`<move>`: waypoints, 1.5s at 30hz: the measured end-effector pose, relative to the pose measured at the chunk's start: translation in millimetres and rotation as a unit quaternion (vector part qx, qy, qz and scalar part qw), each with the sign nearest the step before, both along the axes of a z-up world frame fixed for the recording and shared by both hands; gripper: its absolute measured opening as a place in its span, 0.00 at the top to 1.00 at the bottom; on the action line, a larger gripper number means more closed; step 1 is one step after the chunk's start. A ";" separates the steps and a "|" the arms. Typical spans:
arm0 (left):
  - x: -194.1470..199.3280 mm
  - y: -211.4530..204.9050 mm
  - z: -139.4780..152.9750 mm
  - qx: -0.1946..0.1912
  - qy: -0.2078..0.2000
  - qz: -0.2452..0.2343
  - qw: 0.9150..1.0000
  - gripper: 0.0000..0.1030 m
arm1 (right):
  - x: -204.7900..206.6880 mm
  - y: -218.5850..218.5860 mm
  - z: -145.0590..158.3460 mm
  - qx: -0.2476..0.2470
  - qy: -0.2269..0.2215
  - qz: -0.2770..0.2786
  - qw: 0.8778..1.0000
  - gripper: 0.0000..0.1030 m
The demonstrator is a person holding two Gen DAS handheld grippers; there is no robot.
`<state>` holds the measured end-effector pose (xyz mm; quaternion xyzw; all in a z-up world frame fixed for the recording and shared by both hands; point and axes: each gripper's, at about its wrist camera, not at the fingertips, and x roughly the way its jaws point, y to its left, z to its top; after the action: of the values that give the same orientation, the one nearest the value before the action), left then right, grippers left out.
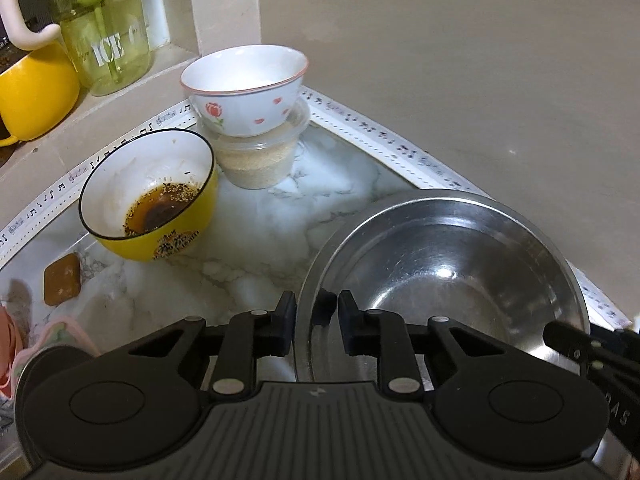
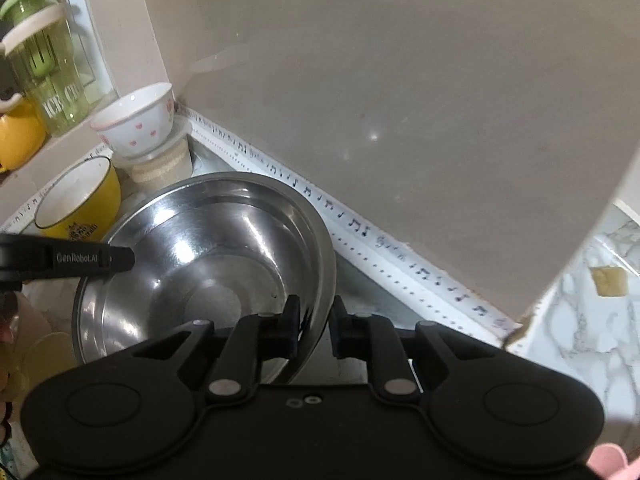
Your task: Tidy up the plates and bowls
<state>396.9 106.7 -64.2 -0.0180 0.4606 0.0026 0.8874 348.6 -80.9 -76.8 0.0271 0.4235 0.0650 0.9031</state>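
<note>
A large steel bowl (image 1: 440,272) (image 2: 208,264) is held over the marble counter by both grippers on opposite sides of its rim. My left gripper (image 1: 316,314) is shut on the near rim, one finger inside the bowl and one outside. My right gripper (image 2: 316,320) is shut on the rim the same way, and shows in the left wrist view as a black finger (image 1: 568,338) at the bowl's right edge. A yellow bowl (image 1: 148,200) (image 2: 80,204) with brown sauce stands to the left. Behind it a white rose-patterned bowl (image 1: 244,88) (image 2: 136,124) sits on a plastic tub (image 1: 260,160).
The beige wall (image 2: 400,100) closes the counter's corner, edged by a music-note strip (image 1: 380,130). A ledge at the left carries a green bottle (image 1: 108,28) and a yellow mug (image 1: 32,92). A brown block (image 1: 62,280) lies on the marble counter (image 1: 260,240) at the left.
</note>
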 end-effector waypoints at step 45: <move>-237.1 -16.0 -7.9 -0.038 0.031 0.003 0.999 0.79 | -190.2 -23.7 1.2 0.000 0.034 0.021 0.999 0.85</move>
<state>159.8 90.7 -72.1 -0.0532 0.4879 -0.0120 0.8712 158.4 -104.5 -75.6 0.0200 0.4545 0.0826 0.8867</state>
